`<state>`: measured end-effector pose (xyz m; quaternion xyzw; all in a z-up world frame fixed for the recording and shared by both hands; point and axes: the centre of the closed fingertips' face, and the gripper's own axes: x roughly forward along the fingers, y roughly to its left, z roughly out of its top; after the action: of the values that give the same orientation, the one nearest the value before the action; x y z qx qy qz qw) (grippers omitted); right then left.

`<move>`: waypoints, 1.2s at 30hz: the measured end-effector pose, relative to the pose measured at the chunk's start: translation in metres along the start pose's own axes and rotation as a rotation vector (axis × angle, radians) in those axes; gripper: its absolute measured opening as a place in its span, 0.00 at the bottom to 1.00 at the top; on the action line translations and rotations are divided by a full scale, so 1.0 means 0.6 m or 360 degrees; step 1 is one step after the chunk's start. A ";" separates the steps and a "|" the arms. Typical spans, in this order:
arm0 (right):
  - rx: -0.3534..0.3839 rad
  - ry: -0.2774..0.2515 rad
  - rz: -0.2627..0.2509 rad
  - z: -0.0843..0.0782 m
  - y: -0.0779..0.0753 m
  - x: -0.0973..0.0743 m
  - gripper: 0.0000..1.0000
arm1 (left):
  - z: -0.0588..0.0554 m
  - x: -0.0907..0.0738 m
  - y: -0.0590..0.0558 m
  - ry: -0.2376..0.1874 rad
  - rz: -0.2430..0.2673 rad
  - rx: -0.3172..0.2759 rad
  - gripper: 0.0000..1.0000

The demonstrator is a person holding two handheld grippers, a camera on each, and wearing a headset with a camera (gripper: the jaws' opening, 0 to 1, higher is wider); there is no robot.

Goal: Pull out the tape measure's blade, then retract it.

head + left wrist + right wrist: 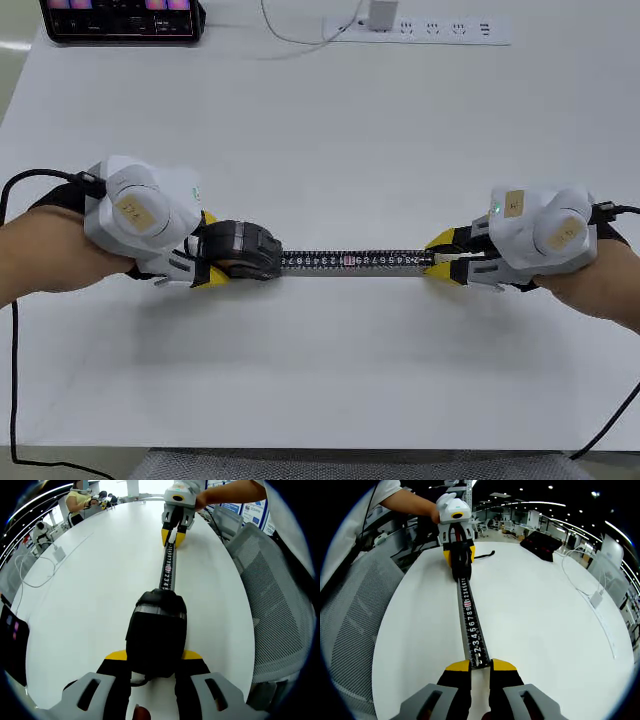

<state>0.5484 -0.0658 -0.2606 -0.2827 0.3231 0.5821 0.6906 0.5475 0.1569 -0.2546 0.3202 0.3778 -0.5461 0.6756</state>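
1. Left hand-held gripper (212,250) sits at the left of the table (320,120), its yellow-tipped jaws clamped on the two sides of the tape measure (240,250), a dark, rounded case.
2. From the left gripper view, the case (156,630) sits squarely between the jaws, with its mouth facing away from the hand that holds the gripper.
3. The right hand-held gripper (440,257) is at the right of the table, well apart from the left one. Its jaws are closed on the free end of the blade (355,261).
4. The blade is drawn out and runs straight between the two grippers, low over the table. Whether it touches the surface cannot be told.
5. In the right gripper view the blade (471,625) shows black with white numerals, running from the jaw tips to the case at the far gripper (459,555).
6. One red mark sits about halfway along the drawn length.
7. Each gripper is held by a bare forearm, and a black cable (12,330) trails off the table's left edge.
8. At the far edge of the table lie a white power strip (420,28) and a dark device (120,18) with a lit screen.
9. A grey mesh chair (270,605) stands beside the near edge.
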 end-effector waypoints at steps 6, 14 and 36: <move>-0.0002 0.0023 -0.0011 -0.013 -0.004 -0.009 0.08 | 0.000 0.000 0.000 0.0000 -0.0001 0.0000 0.29; -0.0003 0.0057 -0.0020 -0.028 -0.011 -0.020 0.08 | 0.000 0.000 0.000 0.0001 0.0000 -0.0002 0.29; 0.0005 0.0130 -0.0023 -0.064 -0.020 -0.051 0.08 | 0.000 -0.001 -0.001 0.0005 0.0003 0.0007 0.29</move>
<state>0.5524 -0.1163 -0.2606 -0.3075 0.3499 0.5645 0.6815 0.5467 0.1571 -0.2541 0.3230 0.3774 -0.5457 0.6749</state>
